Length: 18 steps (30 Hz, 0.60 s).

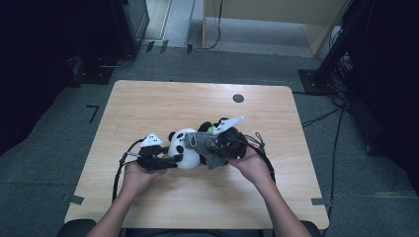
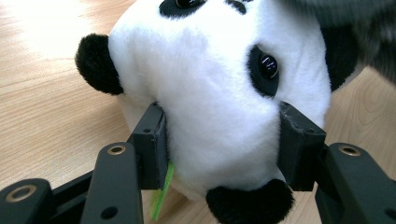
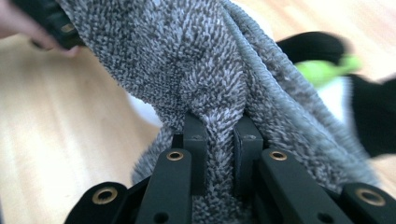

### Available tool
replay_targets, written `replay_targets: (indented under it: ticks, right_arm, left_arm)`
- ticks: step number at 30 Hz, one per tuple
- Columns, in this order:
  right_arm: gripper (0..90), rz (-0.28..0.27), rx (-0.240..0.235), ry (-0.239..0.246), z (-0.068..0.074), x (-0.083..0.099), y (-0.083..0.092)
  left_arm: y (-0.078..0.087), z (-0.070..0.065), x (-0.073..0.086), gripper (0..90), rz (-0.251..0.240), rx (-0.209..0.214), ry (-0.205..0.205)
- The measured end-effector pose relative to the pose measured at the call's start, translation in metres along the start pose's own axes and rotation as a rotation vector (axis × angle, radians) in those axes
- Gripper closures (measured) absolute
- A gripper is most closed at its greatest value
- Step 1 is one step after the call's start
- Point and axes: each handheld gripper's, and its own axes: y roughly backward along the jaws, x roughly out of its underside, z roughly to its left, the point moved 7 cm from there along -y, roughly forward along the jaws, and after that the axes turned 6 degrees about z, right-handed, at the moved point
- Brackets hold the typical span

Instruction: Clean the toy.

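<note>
A black-and-white plush panda [image 1: 184, 147] lies at the middle of the wooden table [image 1: 148, 103]. My left gripper [image 1: 170, 160] is shut on its head: in the left gripper view the panda's white head [image 2: 219, 102] is squeezed between the two pads [image 2: 156, 144], a green tag beside the left one. My right gripper [image 1: 217, 145] is shut on a grey fuzzy cloth [image 1: 205, 148] that drapes over the panda's right side. In the right gripper view the grey cloth [image 3: 196, 70] is bunched and pinched between the pads [image 3: 195, 140], and the panda's black limb and green patch [image 3: 327, 70] lie behind it.
A small dark round disc [image 1: 238, 98] sits in the table top near the far edge. Cables trail from both grippers over the table. Beyond the table stand dark equipment at the left and a light wooden frame [image 1: 316, 34] at the back.
</note>
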Motion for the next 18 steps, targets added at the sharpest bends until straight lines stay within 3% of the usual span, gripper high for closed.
replay_targets:
  ticks: [4,14,18]
  right_arm:
    - [80.5,-0.024,-0.003,-0.037,-0.012,0.001,0.001]
    - [80.5,-0.074,0.076,-0.048,-0.023,-0.008,0.004]
    - [80.4,-0.160,0.084,-0.088,-0.027,-0.017,0.022]
  left_arm:
    - [0.000,-0.001,0.000,44.4,-0.006,0.006,0.011]
    - [-0.001,-0.001,0.000,44.4,-0.006,0.014,0.024]
    - [-0.001,-0.003,0.001,44.2,-0.003,0.006,-0.001]
